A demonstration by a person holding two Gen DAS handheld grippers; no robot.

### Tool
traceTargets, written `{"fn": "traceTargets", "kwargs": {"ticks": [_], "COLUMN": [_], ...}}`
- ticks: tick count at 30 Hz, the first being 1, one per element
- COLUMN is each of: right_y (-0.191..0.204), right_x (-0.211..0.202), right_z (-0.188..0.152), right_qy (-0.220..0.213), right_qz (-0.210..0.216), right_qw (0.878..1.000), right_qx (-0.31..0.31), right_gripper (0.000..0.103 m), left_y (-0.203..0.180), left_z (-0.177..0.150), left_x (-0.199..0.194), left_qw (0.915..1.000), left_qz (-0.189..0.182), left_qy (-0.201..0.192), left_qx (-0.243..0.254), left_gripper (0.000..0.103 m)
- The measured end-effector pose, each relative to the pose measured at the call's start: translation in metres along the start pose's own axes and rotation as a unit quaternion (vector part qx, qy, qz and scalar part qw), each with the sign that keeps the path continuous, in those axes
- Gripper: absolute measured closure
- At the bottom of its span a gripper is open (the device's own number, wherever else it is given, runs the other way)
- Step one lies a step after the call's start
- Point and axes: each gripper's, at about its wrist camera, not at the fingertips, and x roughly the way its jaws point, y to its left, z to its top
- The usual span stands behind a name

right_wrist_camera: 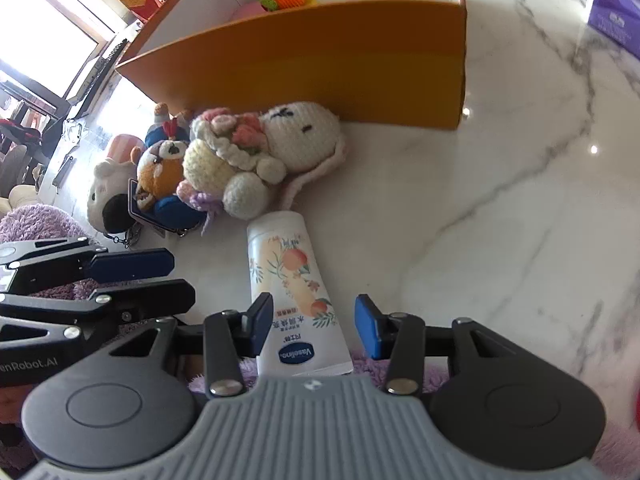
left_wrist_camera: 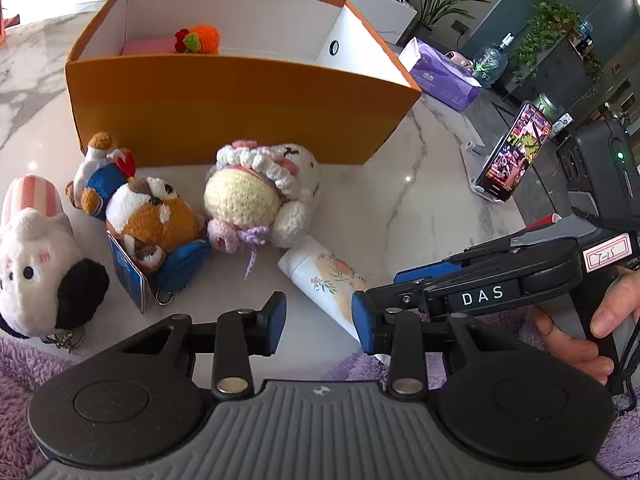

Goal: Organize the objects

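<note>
An orange box [left_wrist_camera: 224, 108] with white inside stands on the marble table; it also shows in the right wrist view [right_wrist_camera: 320, 64]. An orange crocheted toy [left_wrist_camera: 200, 39] and a pink item lie inside. In front lie a crocheted doll [left_wrist_camera: 260, 192], a brown plush [left_wrist_camera: 152, 212], a white plush [left_wrist_camera: 36, 264] and a white Vaseline tube [right_wrist_camera: 292, 288]. My right gripper [right_wrist_camera: 314, 326] is open, its fingers on either side of the tube's lower end. My left gripper [left_wrist_camera: 320, 322] is open and empty, just left of the tube [left_wrist_camera: 332, 280].
A purple tissue pack [left_wrist_camera: 440, 76] and a phone on a stand [left_wrist_camera: 516, 152] sit at the right. A purple fluffy mat [left_wrist_camera: 20, 364] lies along the near edge. Bare marble [right_wrist_camera: 500, 200] lies right of the tube.
</note>
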Motion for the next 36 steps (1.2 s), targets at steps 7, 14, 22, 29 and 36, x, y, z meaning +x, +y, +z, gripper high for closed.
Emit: {"fn": "traceTargets", "kwargs": {"ticks": [7, 14, 22, 29, 36], "right_y": [-0.026, -0.036, -0.020, -0.003, 0.013], "right_x": [0.016, 0.016, -0.011, -0.053, -0.072], "right_z": [-0.010, -0.018, -0.015, 0.001, 0.026], "right_qy": [0.039, 0.030, -0.017, -0.082, -0.119], "right_qz": [0.049, 0.075, 0.109, 0.072, 0.013], "right_qw": [0.996, 0.993, 0.990, 0.993, 0.993], "right_qx": [0.062, 0.089, 0.088, 0.046, -0.011], "right_gripper": [0.055, 0.074, 0.095, 0.097, 0.098], "left_y": [-0.002, -0.003, 0.003, 0.011, 0.008], "left_z": [-0.010, -0.014, -0.010, 0.003, 0.030], "left_x": [0.027, 0.041, 0.037, 0.004, -0.021], "left_qw": [0.9990, 0.9985, 0.9980, 0.9991, 0.9912], "left_qz": [-0.031, -0.036, -0.057, -0.041, 0.035], "left_qy": [0.034, 0.041, 0.029, -0.010, -0.069], "left_qx": [0.002, 0.010, -0.004, 0.010, 0.107], "left_gripper": [0.085, 0.093, 0.098, 0.094, 0.051]}}
